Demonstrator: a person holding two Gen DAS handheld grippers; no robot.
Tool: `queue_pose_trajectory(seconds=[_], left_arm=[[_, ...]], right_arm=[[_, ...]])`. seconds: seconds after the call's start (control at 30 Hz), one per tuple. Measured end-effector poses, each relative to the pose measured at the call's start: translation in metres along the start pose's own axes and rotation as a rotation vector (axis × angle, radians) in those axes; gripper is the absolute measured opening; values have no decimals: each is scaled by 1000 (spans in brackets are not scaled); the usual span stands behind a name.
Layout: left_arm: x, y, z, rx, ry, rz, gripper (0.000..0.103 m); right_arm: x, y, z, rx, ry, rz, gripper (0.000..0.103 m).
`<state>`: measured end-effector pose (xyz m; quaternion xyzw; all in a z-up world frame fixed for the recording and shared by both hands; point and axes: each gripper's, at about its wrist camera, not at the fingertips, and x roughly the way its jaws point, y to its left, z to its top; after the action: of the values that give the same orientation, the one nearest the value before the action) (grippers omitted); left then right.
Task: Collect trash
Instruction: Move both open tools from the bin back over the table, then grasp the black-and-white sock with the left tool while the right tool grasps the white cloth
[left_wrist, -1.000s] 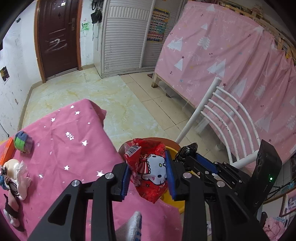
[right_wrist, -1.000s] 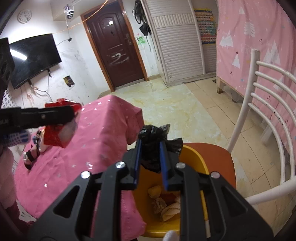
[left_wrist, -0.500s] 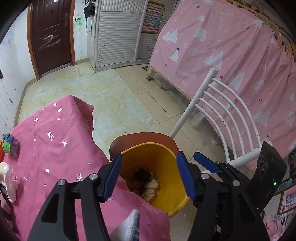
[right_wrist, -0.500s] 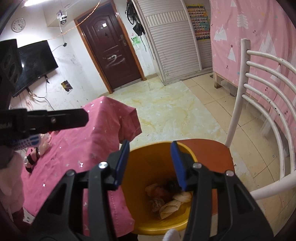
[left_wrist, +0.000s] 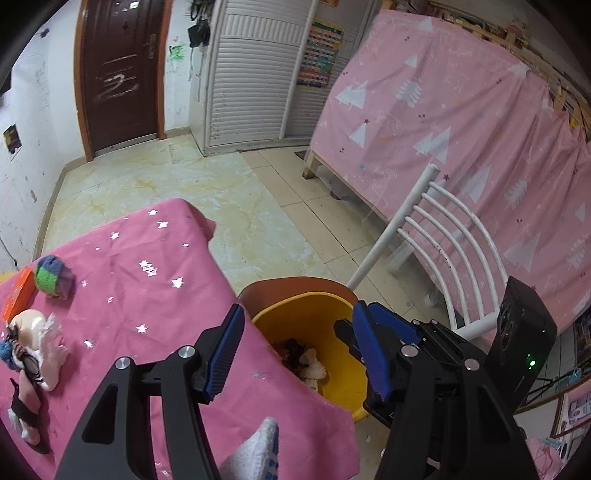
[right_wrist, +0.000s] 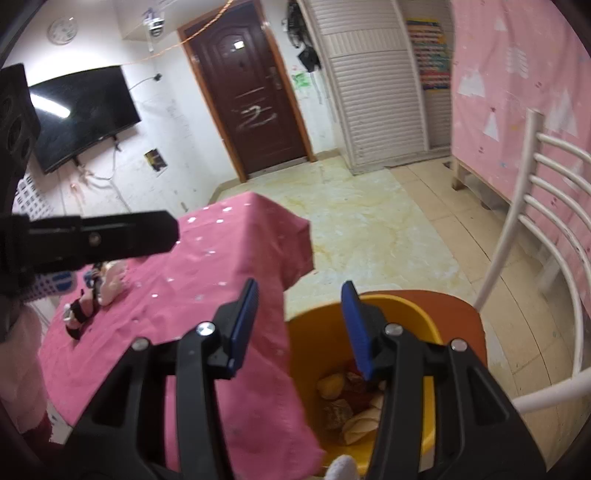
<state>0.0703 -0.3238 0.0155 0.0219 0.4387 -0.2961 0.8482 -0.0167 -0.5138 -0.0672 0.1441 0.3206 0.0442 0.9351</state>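
Over yellow bin (left_wrist: 314, 317), both tongs empty

Count of things in view

Two grippers, left gripper (left_wrist: 297, 349) and right gripper (right_wrist: 300, 326), both spread wide and empty; one yellow bin (left_wrist: 334, 314) holding several trash pieces (right_wrist: 347, 402), too jumbled to count; one white chair (left_wrist: 448, 240); one pink table (left_wrist: 140, 280); one doll (left_wrist: 35, 343); one door (right_wrist: 251, 96); one television (right_wrist: 81, 110).

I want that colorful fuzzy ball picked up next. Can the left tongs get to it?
Probably yes. The left tongs are open and empty, and the fuzzy ball lies uncovered on the pink tablecloth, off to their left, nothing between.
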Motion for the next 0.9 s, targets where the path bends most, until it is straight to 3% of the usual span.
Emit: queue_pose_trajectory(seconds=[0.17,0.3,0.53,0.9], left_arm=[[-25,32,-3,-54,-38,12,53],[-45,59,-8,-95,-69,30,53],[-75,109,-19,-157,-110,68,57],[-116,182,-45,-197,-153,189,63]], right_arm=[[7,31,7,-52,10,34,45],[11,51,12,-84,14,51,55],[24,95,15,-145,39,84,55],[52,164,17,-222,86,143,63]])
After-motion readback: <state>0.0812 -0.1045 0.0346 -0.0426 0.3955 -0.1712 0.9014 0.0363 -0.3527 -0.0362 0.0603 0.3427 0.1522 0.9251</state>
